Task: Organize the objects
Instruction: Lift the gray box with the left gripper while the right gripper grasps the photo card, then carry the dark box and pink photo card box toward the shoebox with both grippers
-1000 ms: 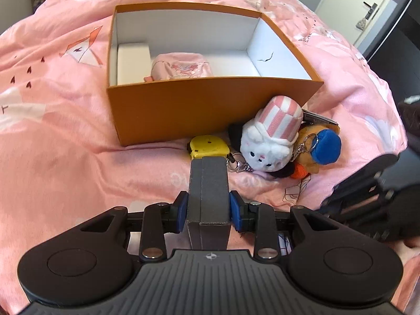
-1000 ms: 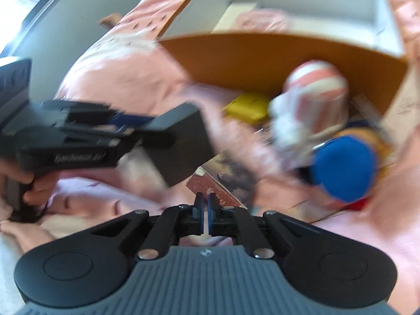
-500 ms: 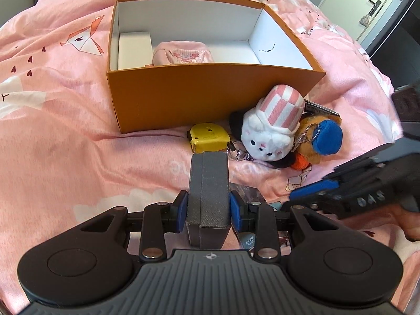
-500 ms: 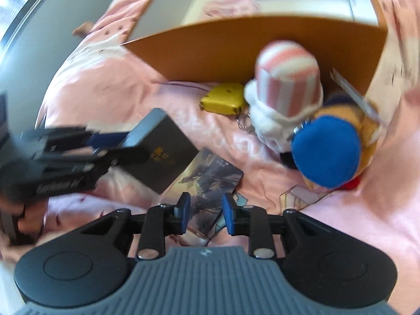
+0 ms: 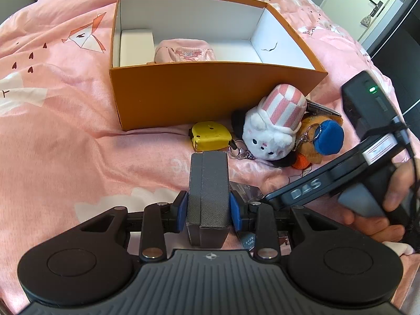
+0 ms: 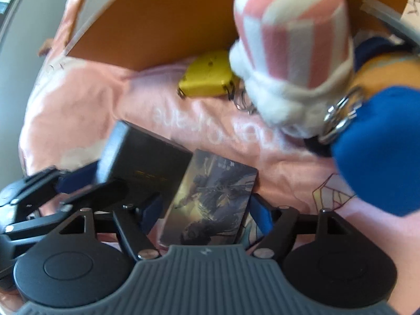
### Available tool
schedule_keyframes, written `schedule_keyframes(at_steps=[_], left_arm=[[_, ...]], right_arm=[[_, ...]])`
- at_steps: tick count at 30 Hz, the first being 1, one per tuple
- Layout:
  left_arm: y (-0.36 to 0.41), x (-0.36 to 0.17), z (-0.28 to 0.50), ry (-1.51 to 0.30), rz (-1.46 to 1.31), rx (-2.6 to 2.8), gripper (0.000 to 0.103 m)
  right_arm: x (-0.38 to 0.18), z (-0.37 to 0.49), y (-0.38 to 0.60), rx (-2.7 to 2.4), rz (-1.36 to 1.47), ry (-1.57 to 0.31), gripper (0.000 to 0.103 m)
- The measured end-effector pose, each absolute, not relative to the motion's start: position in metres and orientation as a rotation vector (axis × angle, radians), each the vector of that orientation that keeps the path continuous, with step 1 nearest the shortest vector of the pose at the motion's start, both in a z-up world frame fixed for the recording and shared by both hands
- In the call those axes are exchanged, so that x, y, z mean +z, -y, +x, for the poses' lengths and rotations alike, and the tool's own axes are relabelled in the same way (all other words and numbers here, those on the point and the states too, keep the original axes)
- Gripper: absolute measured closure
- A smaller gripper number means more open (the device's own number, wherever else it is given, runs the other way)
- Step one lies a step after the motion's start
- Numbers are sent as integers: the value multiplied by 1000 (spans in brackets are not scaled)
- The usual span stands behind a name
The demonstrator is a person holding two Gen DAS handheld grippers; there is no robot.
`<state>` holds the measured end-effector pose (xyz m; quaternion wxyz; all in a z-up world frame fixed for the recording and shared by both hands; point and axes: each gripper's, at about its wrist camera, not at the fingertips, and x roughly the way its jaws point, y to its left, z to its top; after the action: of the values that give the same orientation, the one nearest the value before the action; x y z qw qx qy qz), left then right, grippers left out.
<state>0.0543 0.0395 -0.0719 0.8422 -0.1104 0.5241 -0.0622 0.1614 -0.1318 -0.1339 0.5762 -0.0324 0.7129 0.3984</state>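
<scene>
Grip status first: our left gripper (image 5: 208, 211) pinches a dark grey box (image 5: 208, 183) between its blue pads, held clear above the pink bedspread (image 5: 65, 136). Our right gripper (image 6: 204, 216) has its jaws opening, spread on either side of a picture card (image 6: 212, 197) that lies flat on the bedspread; the pads do not press on it yet.

Moving outward, a yellow tape measure (image 5: 210, 134) sits just beside the near wall of the orange box (image 5: 204, 92). A striped-hat plush (image 5: 275, 126) leans against that wall near its right corner, touching a plush with a blue cap (image 5: 319, 141). Inside the orange box we see a white block (image 5: 136, 47) in the left end and a pink pouch (image 5: 183, 51) beside it.

Risks, as we judge them: the card is thin and flat on soft fabric, so closing jaws may slide over it or gather bedspread instead. The two grippers stand very close, and the grey box could knock the right fingers. The right-wrist view is blurred, so alignment is uncertain.

Against a second ago, the right jaws were pressed together and sat higher, away from the card; now they straddle it. The left gripper's hold on the grey box is unchanged.
</scene>
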Motion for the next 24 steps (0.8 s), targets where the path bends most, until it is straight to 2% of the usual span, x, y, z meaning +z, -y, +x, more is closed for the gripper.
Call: schedule_keyframes(at_steps=[2, 9, 24], left_arm=[[-40, -72, 54, -1107, -235, -131, 65], [-40, -62, 51, -1068, -236, -139, 65], [-34, -4, 52, -804, -247, -120, 65]], right_arm=[[-140, 160, 131, 925, -77, -1689, 35], [-118, 158, 134, 950, -94, -1612, 36], [-19, 172, 161, 1029, -21, -1304, 37]])
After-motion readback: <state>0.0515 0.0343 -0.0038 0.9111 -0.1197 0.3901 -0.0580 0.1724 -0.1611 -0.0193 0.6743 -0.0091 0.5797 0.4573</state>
